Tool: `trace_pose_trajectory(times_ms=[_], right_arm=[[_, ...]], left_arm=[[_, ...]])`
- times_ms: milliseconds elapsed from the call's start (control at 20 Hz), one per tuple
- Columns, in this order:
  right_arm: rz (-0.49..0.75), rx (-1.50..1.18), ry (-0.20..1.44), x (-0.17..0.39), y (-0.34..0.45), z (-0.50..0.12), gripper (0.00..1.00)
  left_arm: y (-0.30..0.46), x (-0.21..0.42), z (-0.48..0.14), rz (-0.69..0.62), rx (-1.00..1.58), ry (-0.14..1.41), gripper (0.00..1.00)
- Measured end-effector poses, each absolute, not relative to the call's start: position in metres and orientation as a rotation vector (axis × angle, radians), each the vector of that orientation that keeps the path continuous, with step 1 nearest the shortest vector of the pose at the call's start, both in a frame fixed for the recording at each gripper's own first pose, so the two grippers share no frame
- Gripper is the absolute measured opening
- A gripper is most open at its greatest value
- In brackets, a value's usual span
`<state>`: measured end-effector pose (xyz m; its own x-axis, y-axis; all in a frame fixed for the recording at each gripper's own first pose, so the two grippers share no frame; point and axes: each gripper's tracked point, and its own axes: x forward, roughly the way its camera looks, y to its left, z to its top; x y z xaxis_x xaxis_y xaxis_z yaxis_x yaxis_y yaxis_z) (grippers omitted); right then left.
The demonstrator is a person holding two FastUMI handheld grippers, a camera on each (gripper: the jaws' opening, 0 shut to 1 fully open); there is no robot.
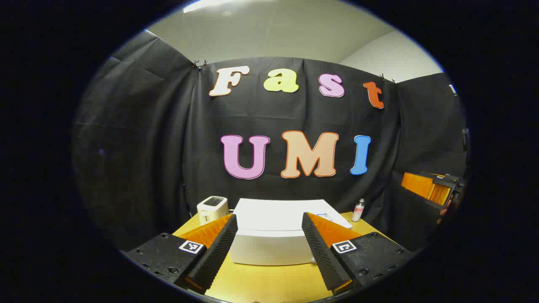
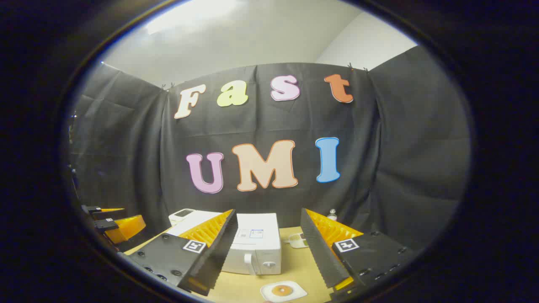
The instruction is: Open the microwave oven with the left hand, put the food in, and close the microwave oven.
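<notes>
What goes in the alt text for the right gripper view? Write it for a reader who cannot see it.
A white microwave oven, door closed, sits on a wooden table between the open fingers of the right gripper. In front of it lies a white plate holding a round brown food item; the left gripper shows at far left.

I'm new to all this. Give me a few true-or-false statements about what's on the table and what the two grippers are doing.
1. The microwave oven has its door closed. True.
2. The food sits on a white plate in front of the microwave. True.
3. The right gripper is clamped on the plate. False: its fingers are spread apart and hold nothing.
4. The left gripper is pulling the microwave door. False: it is open, short of the microwave.
5. A small bottle stands on the wooden table by the microwave. True.
</notes>
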<state>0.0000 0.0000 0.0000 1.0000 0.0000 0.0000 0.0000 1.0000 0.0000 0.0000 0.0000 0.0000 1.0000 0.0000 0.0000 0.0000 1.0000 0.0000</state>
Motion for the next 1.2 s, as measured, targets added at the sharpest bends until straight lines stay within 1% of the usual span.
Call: trace_pose_trajectory(times_ms=[50, 100, 150, 250, 400, 450, 500, 550, 700, 750, 800, 850, 900, 950, 1050, 1200], right_arm=[[-0.02, -0.004, 0.009, -0.001, -0.004, -0.005, 0.94], [-0.037, -0.012, 0.023, -0.003, -0.008, -0.012, 0.92], [-0.051, -0.017, 0.038, -0.004, -0.011, -0.018, 0.94], [-0.066, -0.018, 0.069, -0.007, -0.016, -0.029, 0.94], [-0.074, -0.015, 0.101, -0.008, -0.023, -0.04, 0.93], [-0.078, -0.02, 0.107, -0.007, -0.027, -0.041, 0.93], [-0.081, -0.03, 0.112, -0.006, -0.032, -0.043, 0.93], [-0.082, -0.041, 0.116, -0.004, -0.036, -0.044, 0.93], [-0.08, -0.051, 0.132, 0.002, -0.05, -0.046, 0.93], [-0.077, -0.048, 0.137, 0.005, -0.055, -0.047, 0.95], [-0.076, -0.045, 0.143, 0.007, -0.061, -0.048, 0.95], [-0.076, -0.042, 0.149, 0.009, -0.067, -0.048, 0.95], [-0.076, -0.039, 0.151, 0.01, -0.073, -0.049, 0.95], [-0.076, -0.037, 0.153, 0.012, -0.079, -0.049, 0.93], [-0.081, -0.041, 0.164, 0.012, -0.092, -0.052, 0.95], [-0.102, -0.044, 0.184, 0.012, -0.115, -0.057, 0.93]], left_arm=[[0.004, -0.001, -0.001, 0.008, -0.011, 0.003, 0.95], [0.007, -0.001, -0.002, 0.013, -0.024, 0.008, 0.95], [0.009, -0.001, -0.005, 0.017, -0.032, 0.012, 0.95], [0.013, 0.002, -0.007, 0.031, -0.04, 0.022, 0.95], [0.01, 0.008, -0.005, 0.04, -0.042, 0.015, 0.95], [0.007, 0.012, -0.005, 0.043, -0.041, 0.016, 0.92], [0.003, 0.014, -0.005, 0.045, -0.043, 0.015, 0.92], [-0.001, 0.017, -0.005, 0.048, -0.048, 0.017, 0.95], [-0.012, 0.022, -0.012, 0.066, -0.075, 0.031, 0.95], [-0.016, 0.023, -0.015, 0.071, -0.086, 0.038, 0.92], [-0.021, 0.024, -0.017, 0.073, -0.097, 0.046, 0.92], [-0.027, 0.024, -0.022, 0.07, -0.106, 0.059, 0.92], [-0.033, 0.026, -0.029, 0.068, -0.107, 0.074, 0.95], [-0.038, 0.029, -0.038, 0.07, -0.097, 0.097, 0.95], [-0.052, 0.031, -0.056, 0.063, -0.08, 0.145, 0.95], [-0.079, 0.039, -0.082, 0.028, -0.08, 0.208, 0.95]])
